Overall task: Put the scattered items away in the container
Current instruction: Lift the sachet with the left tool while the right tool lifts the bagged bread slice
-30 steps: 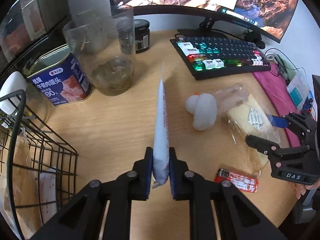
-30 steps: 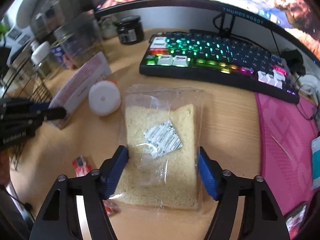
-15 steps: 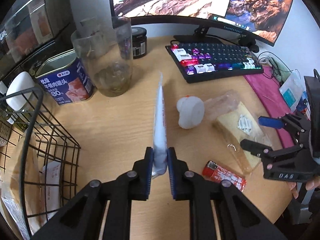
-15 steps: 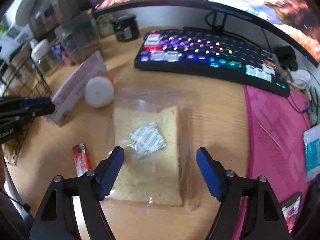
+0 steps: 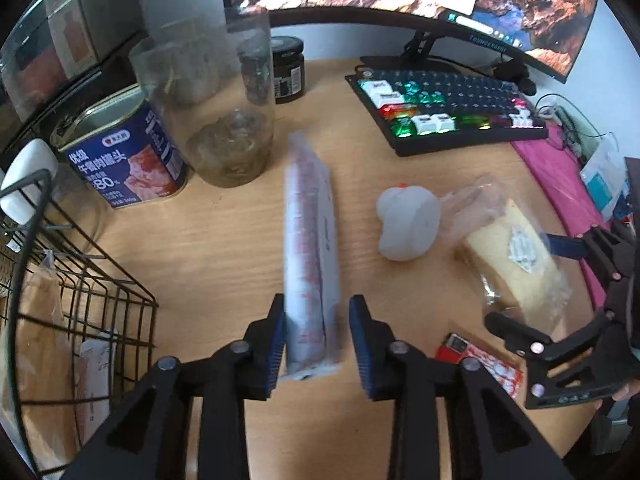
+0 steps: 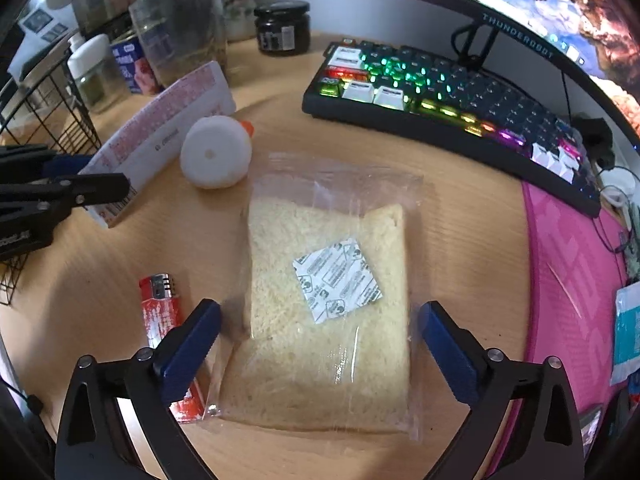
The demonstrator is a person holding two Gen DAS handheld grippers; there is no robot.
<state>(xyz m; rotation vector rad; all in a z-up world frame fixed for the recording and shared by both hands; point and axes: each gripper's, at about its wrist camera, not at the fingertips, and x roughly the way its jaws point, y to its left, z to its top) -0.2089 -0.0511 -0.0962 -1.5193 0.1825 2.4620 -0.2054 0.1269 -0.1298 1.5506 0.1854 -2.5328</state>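
Wire basket (image 5: 80,304) waits at the left. Beside it, the left gripper (image 5: 316,344) has just been opening, and the long packet (image 5: 310,264) tips loose — dropped short! Farther off, right gripper (image 6: 318,356) spreads wide astride the bagged bread (image 6: 328,320) (no squeeze).

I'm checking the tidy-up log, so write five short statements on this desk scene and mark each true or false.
1. The bagged bread lies between the right gripper jaws, untouched. True.
2. The lighter is in the wire basket. False: it lies on the desk beside the bread.
3. The left gripper is clamped on the long packet. False: its jaws have just been opening; the packet sits loose between them.
4. The white round thing sits between packet and bread. True.
5. The keyboard is unlit. False: its keys glow in colours.
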